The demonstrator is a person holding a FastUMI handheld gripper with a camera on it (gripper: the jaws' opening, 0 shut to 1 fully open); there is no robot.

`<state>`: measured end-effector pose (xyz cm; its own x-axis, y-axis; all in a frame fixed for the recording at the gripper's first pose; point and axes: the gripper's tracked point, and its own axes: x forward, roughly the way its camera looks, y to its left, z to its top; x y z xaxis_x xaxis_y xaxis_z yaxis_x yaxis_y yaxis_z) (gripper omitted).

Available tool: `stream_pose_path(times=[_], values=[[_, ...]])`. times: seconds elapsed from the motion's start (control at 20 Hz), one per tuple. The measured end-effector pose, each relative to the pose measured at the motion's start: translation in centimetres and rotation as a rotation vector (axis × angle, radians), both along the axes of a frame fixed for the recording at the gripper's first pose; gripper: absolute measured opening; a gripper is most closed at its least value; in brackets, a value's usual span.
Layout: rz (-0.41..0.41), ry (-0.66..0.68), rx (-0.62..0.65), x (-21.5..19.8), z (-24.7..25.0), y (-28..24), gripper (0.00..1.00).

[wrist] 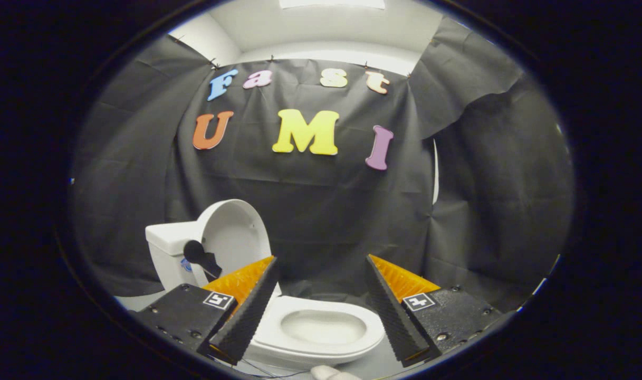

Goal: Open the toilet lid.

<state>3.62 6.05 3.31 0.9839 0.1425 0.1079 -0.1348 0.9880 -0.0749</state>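
The white toilet lid (pixel 231 232) stands raised, leaning back against the tank (pixel 168 248). The oval seat (pixel 321 330) lies down over the bowl, between the spread fingers.

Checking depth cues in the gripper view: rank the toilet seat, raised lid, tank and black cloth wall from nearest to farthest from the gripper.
Gripper open, holding nothing.
1. Toilet seat: between the fingers, just below.
2. Raised lid: upright, beyond the left finger.
3. Tank: behind the lid.
4. Black cloth wall: farthest back.

gripper view, close above toilet (pixel 321 330), facing wall
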Motion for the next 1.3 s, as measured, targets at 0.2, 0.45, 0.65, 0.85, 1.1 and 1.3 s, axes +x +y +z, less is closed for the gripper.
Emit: stream_pose_path(times=[0.2,0.45,0.65,0.85,1.1,1.3], values=[[-0.042,0.046,0.065,-0.7,-2.5,-5.0,1.0],[-0.06,0.076,0.085,-1.4,-6.3,-7.8,1.0],[-0.078,0.099,0.089,-0.5,-8.5,-8.9,1.0],[-0.092,0.145,0.123,0.1,-10.0,-9.9,1.0],[-0.098,0.142,0.125,-0.1,-9.8,-10.1,1.0],[-0.093,0.13,0.108,-0.2,-9.5,-9.7,1.0]])
